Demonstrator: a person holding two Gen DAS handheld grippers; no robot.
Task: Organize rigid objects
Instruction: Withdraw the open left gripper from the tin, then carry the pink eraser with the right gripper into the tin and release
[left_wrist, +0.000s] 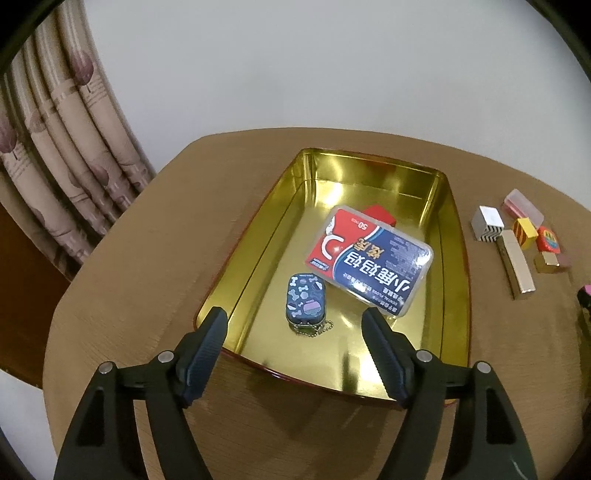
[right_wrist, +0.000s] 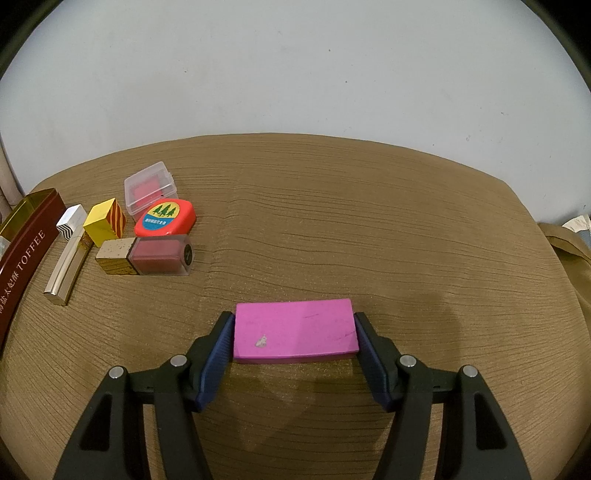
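pink block (right_wrist: 295, 330) between right hand-held gripper (right_wrist: 295, 325) pads

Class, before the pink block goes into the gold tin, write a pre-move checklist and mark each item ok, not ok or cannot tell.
1. Right gripper pads on both ends of the pink block: ok.
2. Block lifted off the table: cannot tell.
3. Left gripper open, holding nothing: ok.
4. Small blue tin set down inside the gold tin: ok.
5. Bare floor left in the gold tin: ok.
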